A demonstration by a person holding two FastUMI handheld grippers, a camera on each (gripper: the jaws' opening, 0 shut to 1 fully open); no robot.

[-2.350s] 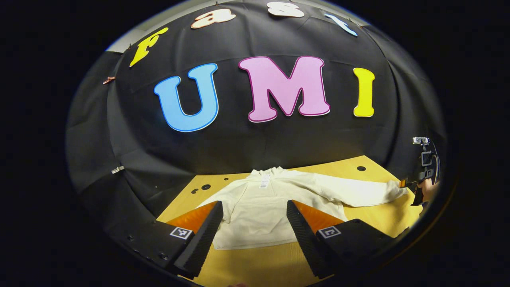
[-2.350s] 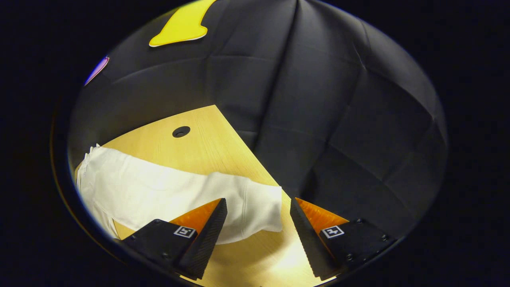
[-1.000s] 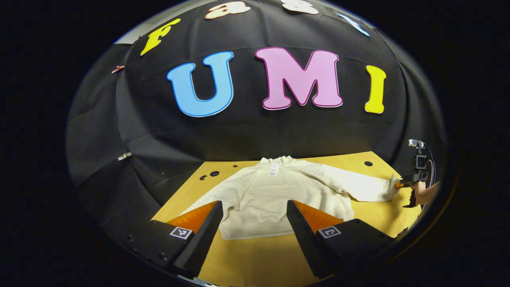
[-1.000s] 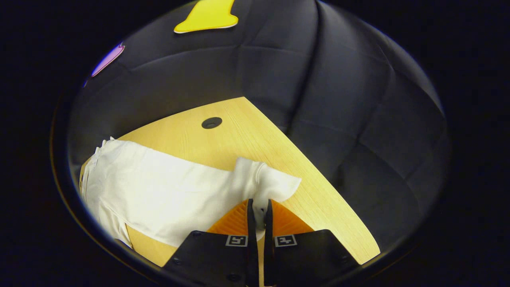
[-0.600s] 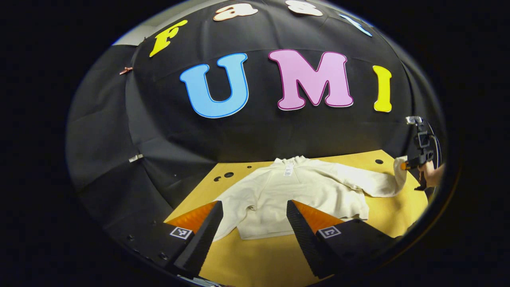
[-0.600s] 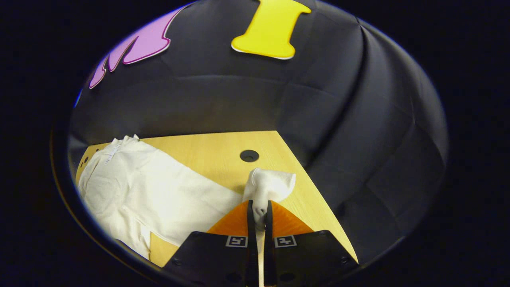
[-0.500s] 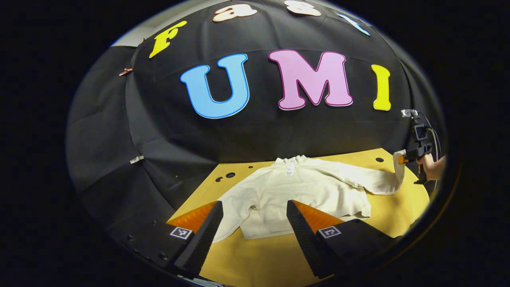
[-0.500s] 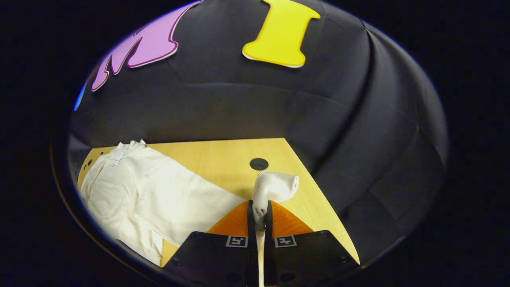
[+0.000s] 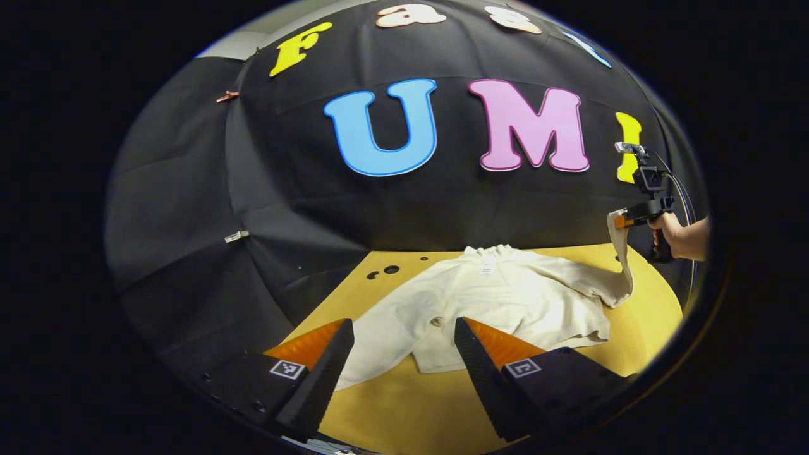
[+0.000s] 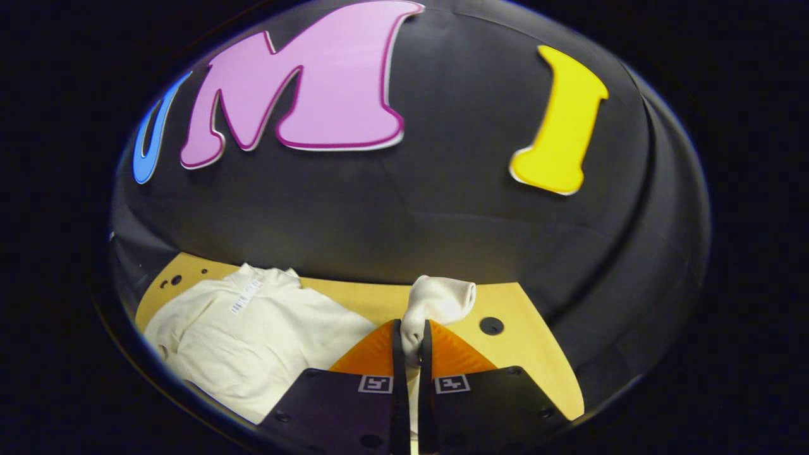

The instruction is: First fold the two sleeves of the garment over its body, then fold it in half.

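A cream sweatshirt lies flat on the wooden table, neck toward the wall. Its body also shows in the right gripper view. My right gripper is shut on the cuff of the garment's right-hand sleeve. In the left gripper view that gripper, held by a hand, has the sleeve raised, hanging in a steep curve above the table. My left gripper stands open over the near table edge, in front of the hem and the other sleeve, which lies flat.
The table has small round holes near its far left corner and one near its far right corner. Black cloth walls close in behind and at both sides of the table.
My right gripper closed on the sleeve cuff and lifted it off the table, swinging up and toward the garment's body. My left gripper drifted left, still open.
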